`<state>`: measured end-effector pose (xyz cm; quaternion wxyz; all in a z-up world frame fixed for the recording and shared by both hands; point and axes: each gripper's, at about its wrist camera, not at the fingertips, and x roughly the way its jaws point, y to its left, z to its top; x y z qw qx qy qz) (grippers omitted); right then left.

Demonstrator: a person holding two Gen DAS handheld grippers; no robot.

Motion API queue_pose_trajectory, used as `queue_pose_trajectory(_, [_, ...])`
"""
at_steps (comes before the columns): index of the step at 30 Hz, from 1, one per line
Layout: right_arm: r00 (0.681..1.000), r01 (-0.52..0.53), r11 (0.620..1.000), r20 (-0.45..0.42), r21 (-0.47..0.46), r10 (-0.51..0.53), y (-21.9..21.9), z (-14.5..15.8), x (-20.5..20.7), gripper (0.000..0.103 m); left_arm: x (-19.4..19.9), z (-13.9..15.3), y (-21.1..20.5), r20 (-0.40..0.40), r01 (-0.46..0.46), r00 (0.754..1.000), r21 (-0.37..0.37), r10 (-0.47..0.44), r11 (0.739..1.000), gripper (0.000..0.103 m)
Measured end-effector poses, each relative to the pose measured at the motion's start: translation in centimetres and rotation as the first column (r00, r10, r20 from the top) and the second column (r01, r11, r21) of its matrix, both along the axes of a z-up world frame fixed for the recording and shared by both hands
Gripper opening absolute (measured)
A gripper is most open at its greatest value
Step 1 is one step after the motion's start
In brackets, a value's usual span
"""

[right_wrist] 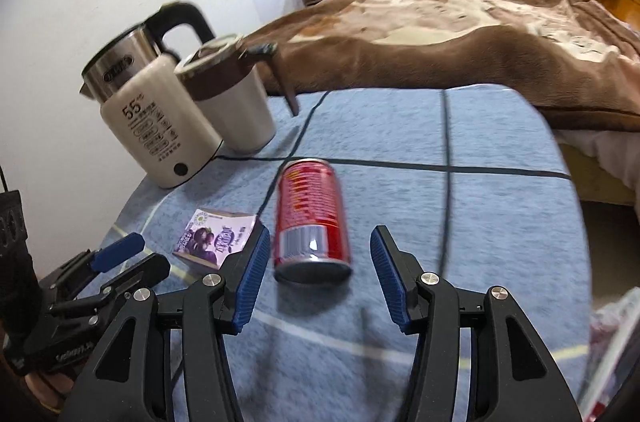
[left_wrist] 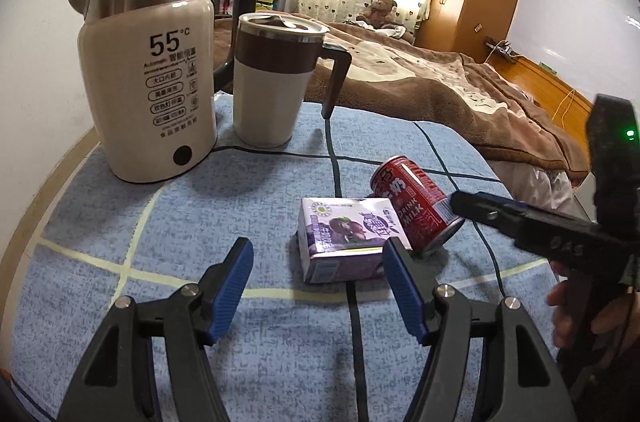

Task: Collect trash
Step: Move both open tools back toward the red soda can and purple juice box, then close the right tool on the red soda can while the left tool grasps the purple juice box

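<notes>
A red milk drink can [right_wrist: 310, 218] lies on its side on the blue checked tablecloth [right_wrist: 500, 222]. A purple drink carton [right_wrist: 218, 236] lies just left of it. In the left wrist view the carton [left_wrist: 348, 242] lies in front of the can [left_wrist: 416, 204]. My left gripper [left_wrist: 320, 262] is open and empty, its jaws just short of the carton. My right gripper [right_wrist: 318, 250] is open and empty, with the can's near end between its blue pads. The right gripper's arm reaches in from the right in the left wrist view [left_wrist: 520, 218].
A cream electric kettle [left_wrist: 148, 78] and a brown-and-white mug with a lid [left_wrist: 276, 82] stand at the back left of the table, with a black cord [left_wrist: 280, 152] running across the cloth. A bed with a brown blanket [left_wrist: 460, 86] lies beyond the table's far edge.
</notes>
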<state>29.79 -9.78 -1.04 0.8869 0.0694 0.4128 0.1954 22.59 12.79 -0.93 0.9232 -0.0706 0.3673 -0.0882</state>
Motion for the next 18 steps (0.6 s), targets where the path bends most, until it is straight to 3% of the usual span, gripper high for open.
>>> queue_pose_trajectory(8, [0.998,-0.023,0.999,-0.054,-0.045,0.021,1.8,-2.1,2.6,0.056,0.3,-0.5,0.5,-0.017,0.008,1.000,-0.015,-0.008,1.000,0.070])
queue_pose_trajectory(18, [0.995,-0.014,1.000,-0.098,0.019,0.015,1.2,-3.3,3.5,0.054,0.9,-0.7,-0.2,-0.037,0.050,0.998,-0.051,-0.052,0.997,0.073])
